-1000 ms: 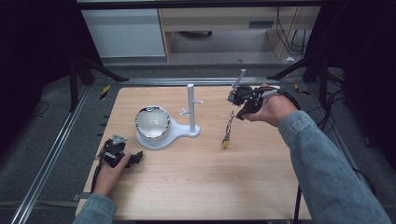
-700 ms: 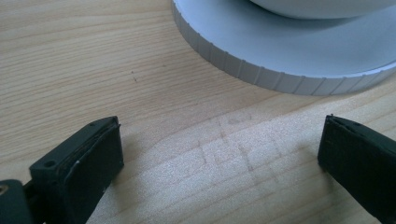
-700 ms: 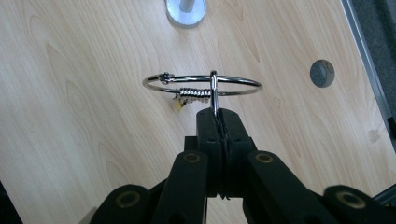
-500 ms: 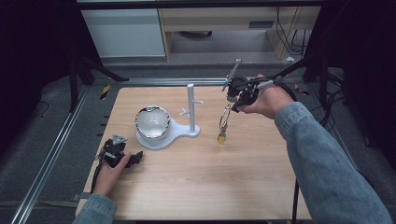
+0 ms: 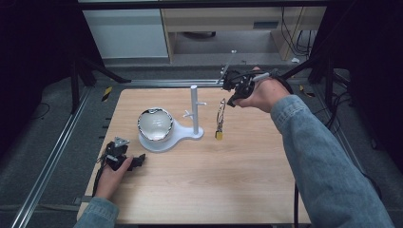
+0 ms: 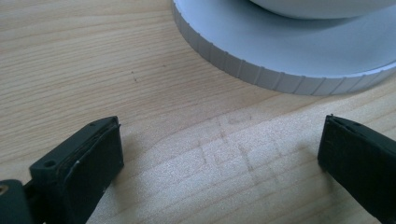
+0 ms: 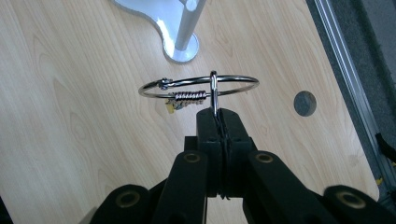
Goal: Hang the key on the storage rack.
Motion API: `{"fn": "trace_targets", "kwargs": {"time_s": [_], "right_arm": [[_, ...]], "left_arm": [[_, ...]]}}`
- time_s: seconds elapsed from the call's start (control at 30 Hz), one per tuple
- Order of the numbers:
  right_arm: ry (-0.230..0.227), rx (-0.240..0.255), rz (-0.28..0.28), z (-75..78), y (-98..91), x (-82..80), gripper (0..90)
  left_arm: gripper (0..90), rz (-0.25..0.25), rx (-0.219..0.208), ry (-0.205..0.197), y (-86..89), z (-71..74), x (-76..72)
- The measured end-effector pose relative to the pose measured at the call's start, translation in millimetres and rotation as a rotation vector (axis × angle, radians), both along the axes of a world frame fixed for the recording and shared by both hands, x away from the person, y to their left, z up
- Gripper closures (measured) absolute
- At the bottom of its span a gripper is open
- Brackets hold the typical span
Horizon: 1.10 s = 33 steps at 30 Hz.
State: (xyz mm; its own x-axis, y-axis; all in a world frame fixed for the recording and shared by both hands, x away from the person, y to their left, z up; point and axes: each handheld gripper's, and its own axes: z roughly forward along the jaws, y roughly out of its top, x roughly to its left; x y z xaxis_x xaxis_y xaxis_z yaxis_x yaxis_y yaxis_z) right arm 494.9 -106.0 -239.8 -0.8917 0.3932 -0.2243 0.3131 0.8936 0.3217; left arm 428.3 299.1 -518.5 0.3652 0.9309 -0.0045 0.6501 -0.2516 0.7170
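Near the far right corner of the surface (image 5: pixel 266 190) my right claw (image 5: pixel 234 95) hangs in the air, its jaws pressed together on a bracelet (image 5: pixel 221 114), a thin metal hoop with a coiled wire wrap and a small yellow tag dangling below. I pinch it at one point on its rim so that the rest of the loop stays free; in the right gripper view the bracelet (image 7: pixel 198 91) spreads out just past my jaws, open enough to slip over something. That something, I judge, is the white stand (image 5: pixel 194 111) toward the middle of the surface, whose upright post carries short side pegs; the hoop hangs clear of the wood, just to the right of the post and not touching it. I hold it high so the tag does not drag. A shiny bowl (image 5: pixel 155 125) sits on the round end of the stand's base, left of the post. My left claw (image 5: pixel 135 161) rests low by the near left corner, jaws spread wide with nothing between them, and its own view shows bare wood and the ribbed rim of the stand's base (image 6: pixel 280 70) ahead. It waits there, I think, out of the way yet close enough to steady the base, though whether that will be needed I cannot tell from here.
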Motion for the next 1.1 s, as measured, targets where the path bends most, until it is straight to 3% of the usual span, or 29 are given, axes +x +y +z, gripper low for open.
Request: {"fn": "trace_targets", "kwargs": {"time_s": [0.5, 1.1], "right_arm": [[0.011, -0.006, 0.02, -3.3, 27.0, 8.1, 88.8], [0.014, 0.003, 0.02, -3.8, 36.5, 17.3, 88.8]], "left_arm": [[0.0, 0.0, 0.0, 0.0, 0.0, 0.0, 0.0], [0.0, 0.0, 0.0, 0.0, 0.0, 0.0, 0.0]]}}
